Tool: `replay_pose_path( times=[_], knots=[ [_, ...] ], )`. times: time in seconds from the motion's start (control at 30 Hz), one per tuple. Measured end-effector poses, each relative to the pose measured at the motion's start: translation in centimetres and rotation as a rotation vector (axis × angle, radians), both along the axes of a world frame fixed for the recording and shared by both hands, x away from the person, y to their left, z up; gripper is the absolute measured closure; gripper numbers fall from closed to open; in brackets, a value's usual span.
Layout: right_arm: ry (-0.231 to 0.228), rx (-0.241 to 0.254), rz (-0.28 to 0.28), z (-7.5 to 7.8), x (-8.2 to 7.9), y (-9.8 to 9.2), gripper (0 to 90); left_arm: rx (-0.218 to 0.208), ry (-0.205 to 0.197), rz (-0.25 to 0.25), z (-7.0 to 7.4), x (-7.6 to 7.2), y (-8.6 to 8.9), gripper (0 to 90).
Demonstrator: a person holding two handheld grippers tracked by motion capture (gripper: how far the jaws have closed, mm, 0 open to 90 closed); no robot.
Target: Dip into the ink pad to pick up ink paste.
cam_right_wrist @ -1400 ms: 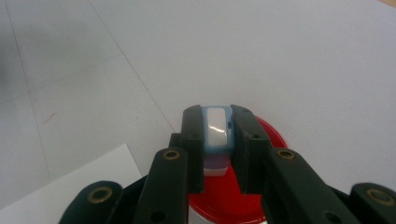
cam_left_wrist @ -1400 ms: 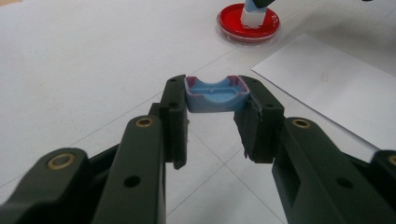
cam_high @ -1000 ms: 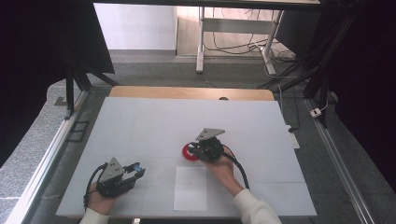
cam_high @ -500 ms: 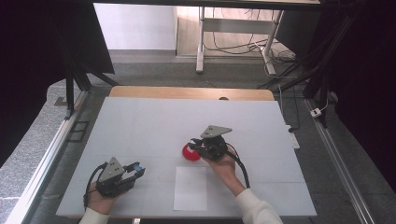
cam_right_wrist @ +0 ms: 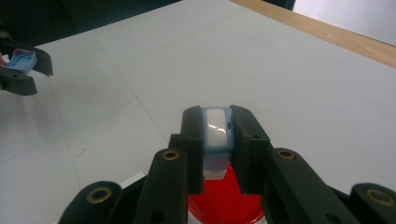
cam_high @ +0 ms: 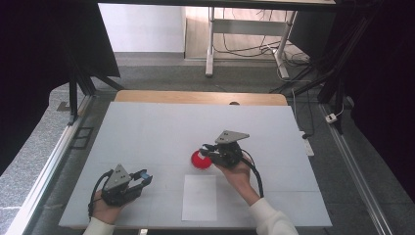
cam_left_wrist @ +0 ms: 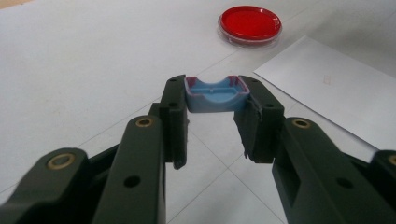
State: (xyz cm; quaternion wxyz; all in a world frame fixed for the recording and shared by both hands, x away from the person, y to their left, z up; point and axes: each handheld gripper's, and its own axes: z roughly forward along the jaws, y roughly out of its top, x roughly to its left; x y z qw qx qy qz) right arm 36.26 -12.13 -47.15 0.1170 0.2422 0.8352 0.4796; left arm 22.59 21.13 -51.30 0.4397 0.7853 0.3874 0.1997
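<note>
My left gripper (cam_high: 143,176) rests at the table's near left, shut on a small blue cap (cam_left_wrist: 215,95) with a pinkish rim that sits between its tips (cam_left_wrist: 215,88). Near the table's middle, my right gripper (cam_high: 205,149) is shut on a small white and pale-blue piece (cam_right_wrist: 217,128). It hovers over the near edge of a round red dish (cam_high: 199,160), which fills the space under its jaws (cam_right_wrist: 223,203). The left gripper view has the same dish (cam_left_wrist: 250,23) farther off. In the right gripper view the left gripper (cam_right_wrist: 21,63) is at the far left with its blue cap.
A white sheet of paper (cam_high: 199,197) lies flat in front of the dish, between the two hands, also in the left gripper view (cam_left_wrist: 336,88). The grey table (cam_high: 161,127) has a wooden strip (cam_high: 195,97) along its far edge. Frames and cables stand beyond.
The right gripper has drifted slightly to the right over the dish. The left gripper and the dish have stayed put.
</note>
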Motion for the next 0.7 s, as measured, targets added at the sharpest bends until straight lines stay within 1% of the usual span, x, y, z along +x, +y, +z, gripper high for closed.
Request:
replay_pose_path(
  times=[0.33,0.7],
  knots=[
    [-0.002,0.032,0.008,0.6,-0.5,-0.4,75.2,0.003,0.0,-0.002,0.0,0.1,-0.1,64.6],
    [0.008,0.041,0.016,1.1,-0.9,-0.7,75.2,0.005,0.0,-0.003,-0.1,0.1,-0.1,64.7]
  ],
)
